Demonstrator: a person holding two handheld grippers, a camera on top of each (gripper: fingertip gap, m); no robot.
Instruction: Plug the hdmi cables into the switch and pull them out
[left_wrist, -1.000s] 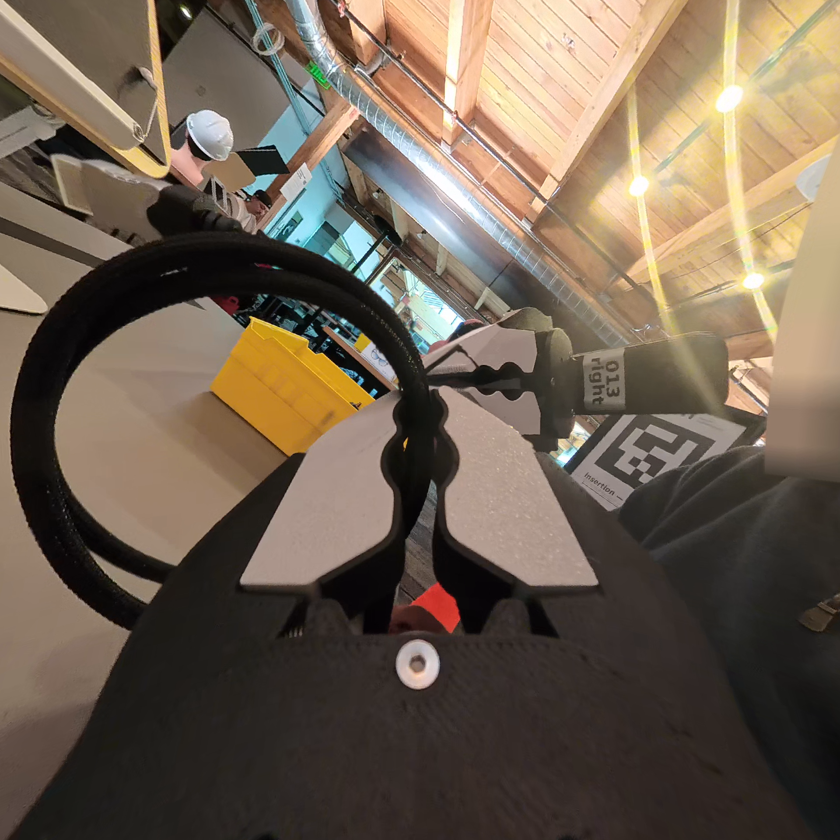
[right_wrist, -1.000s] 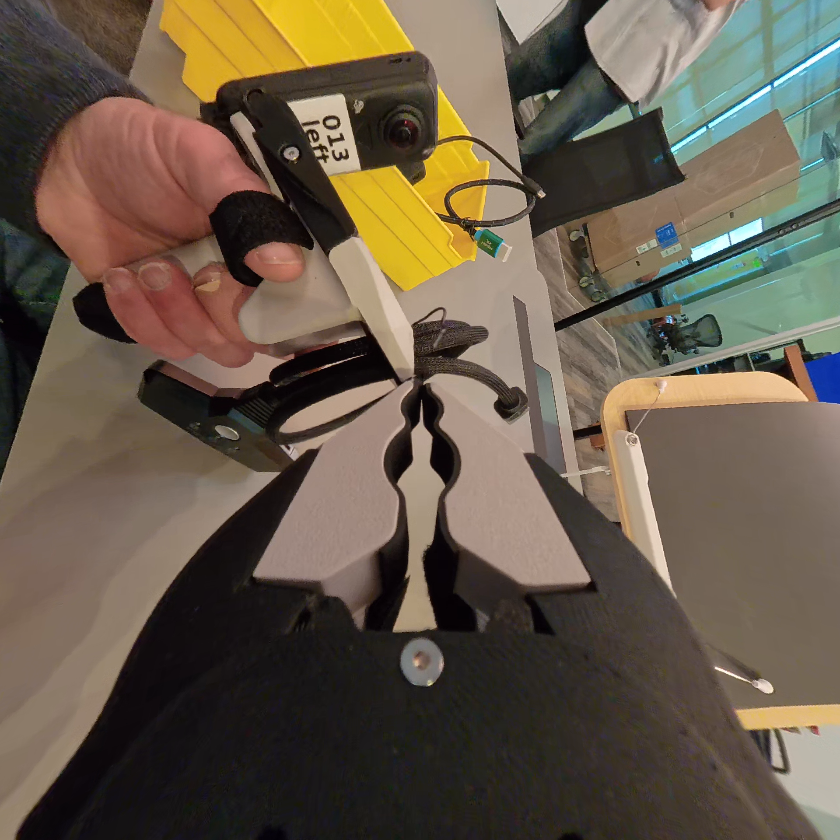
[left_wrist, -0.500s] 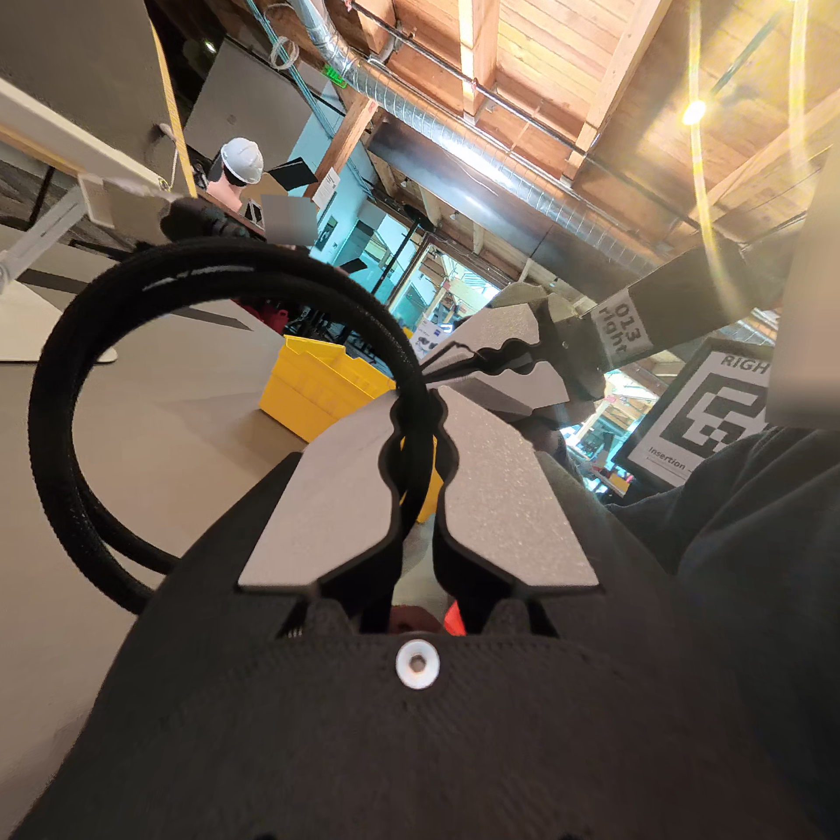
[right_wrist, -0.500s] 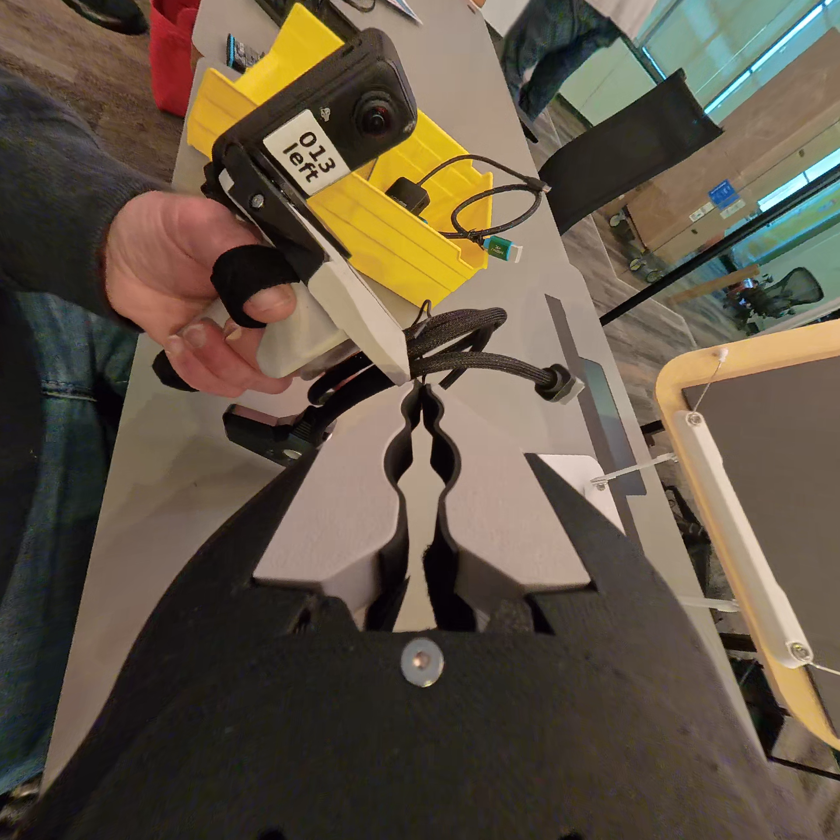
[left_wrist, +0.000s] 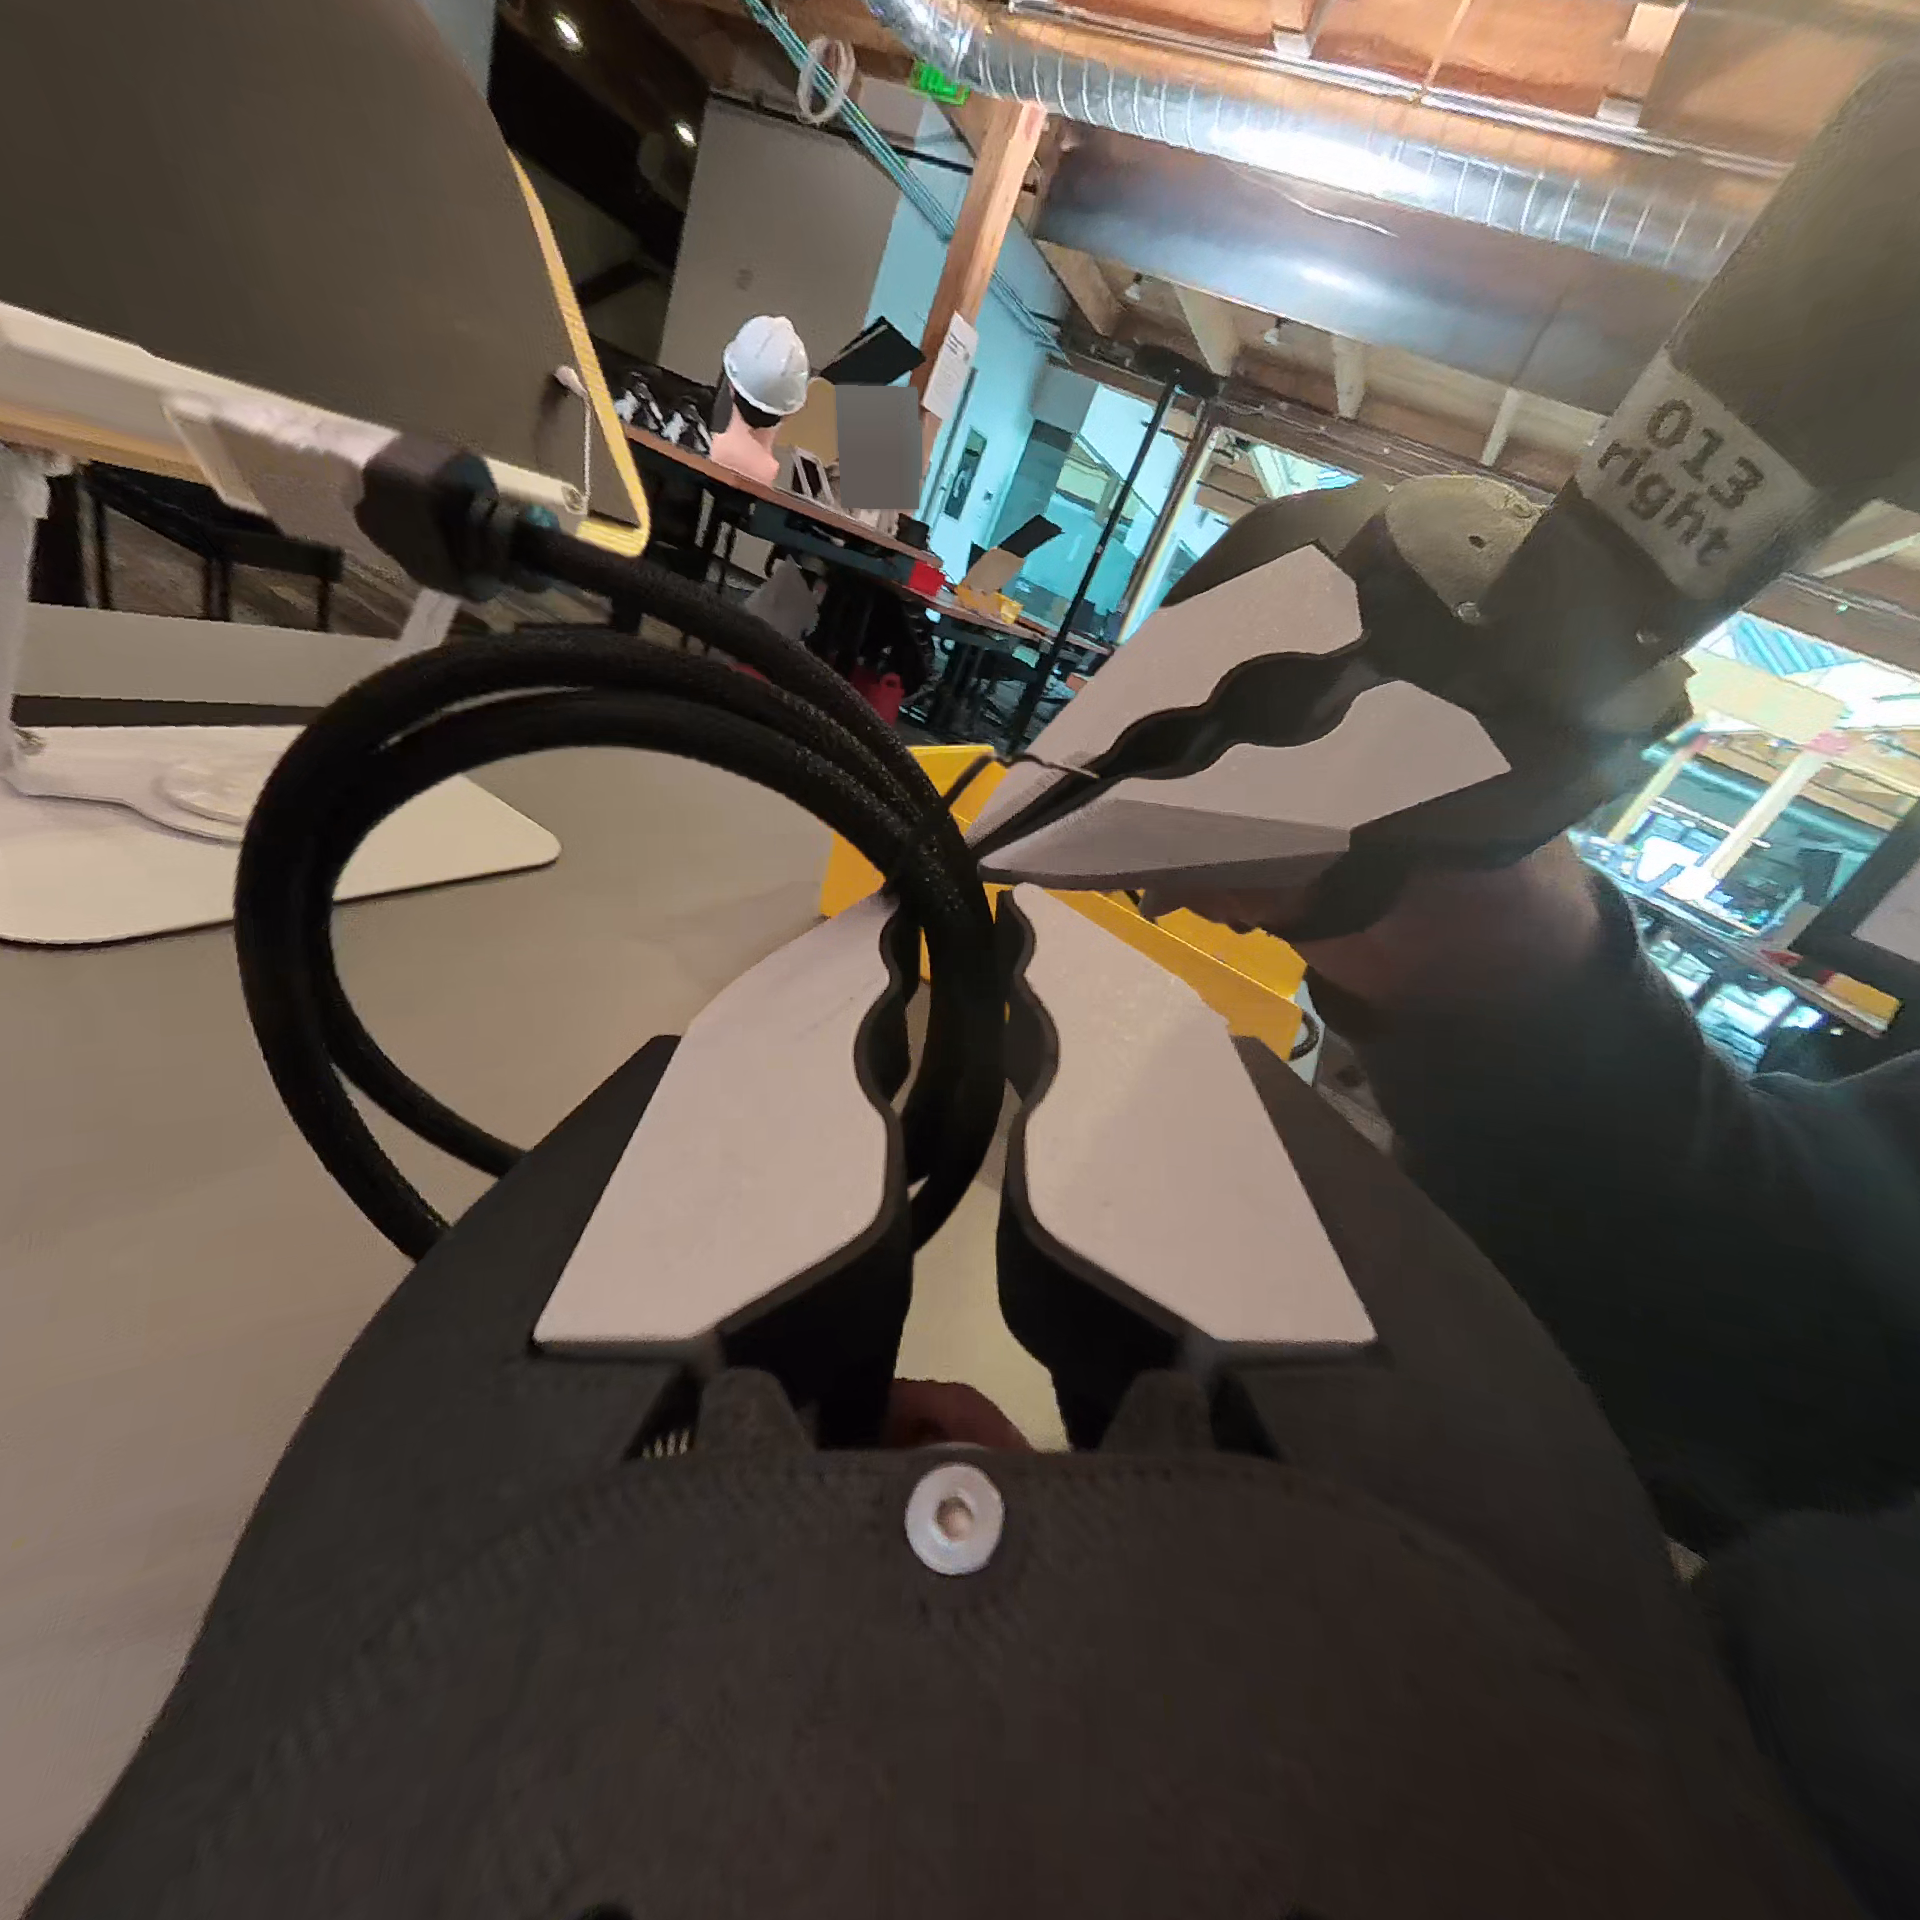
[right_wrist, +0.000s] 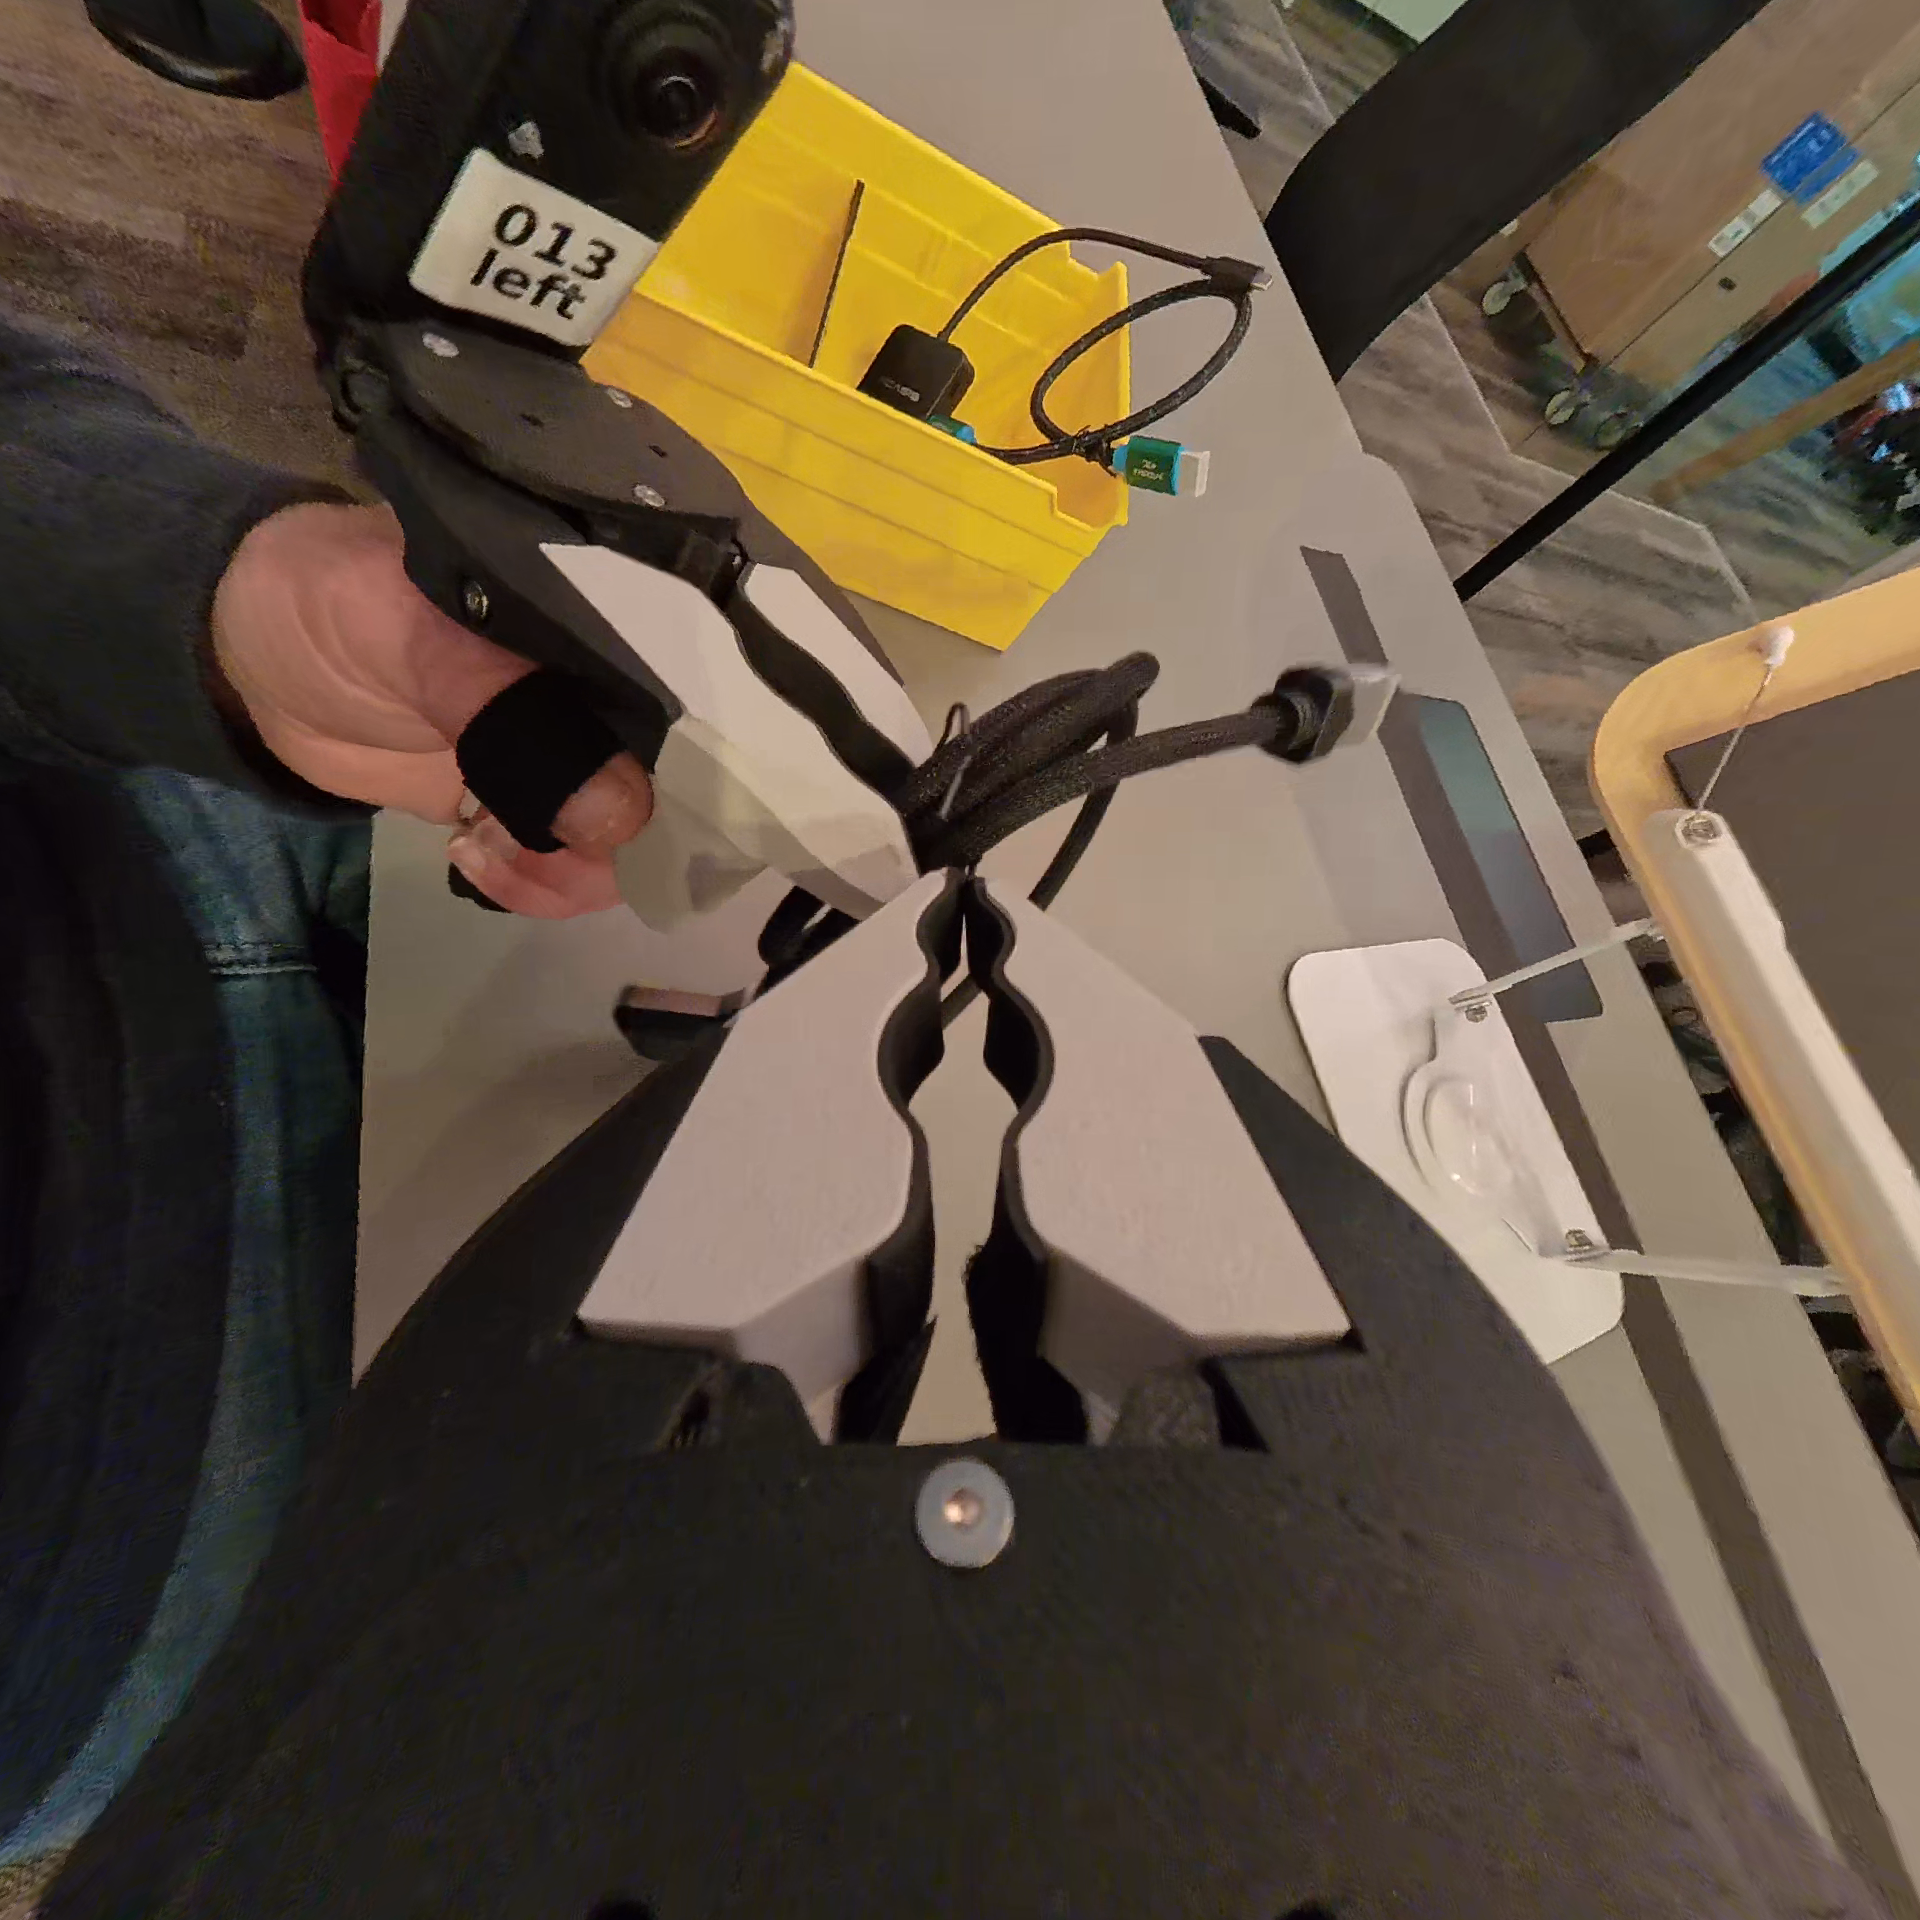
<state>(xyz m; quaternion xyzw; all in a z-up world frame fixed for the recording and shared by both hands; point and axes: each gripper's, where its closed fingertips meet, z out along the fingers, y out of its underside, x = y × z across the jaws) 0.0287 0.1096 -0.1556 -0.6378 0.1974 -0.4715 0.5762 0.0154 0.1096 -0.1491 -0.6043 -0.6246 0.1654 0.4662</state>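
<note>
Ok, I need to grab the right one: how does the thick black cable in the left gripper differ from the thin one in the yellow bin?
The thick cable is clamped in the left gripper's jaws; the thin cable lies in the yellow bin, spilling over its rim. The thick cable ends in a grey plug, the thin cable in a teal plug. Both are black, braided and looped.

Off-task items before you:

- Yellow bin (right_wrist: 940, 540) on your grey table (right_wrist: 1195, 852), holding a small black adapter (right_wrist: 914, 369) and a thin black cable (right_wrist: 1143, 343) whose teal-shelled plug (right_wrist: 1158, 464) hangs over the bin's rim.
- White stand base (right_wrist: 1455, 1132) on the table to your right, just beside a wood-edged dark panel (right_wrist: 1787, 831).
- Background: a white hard hat (left_wrist: 767, 364) on a mannequin head, and a ribbed metal duct (left_wrist: 1299, 135) overhead.
</note>
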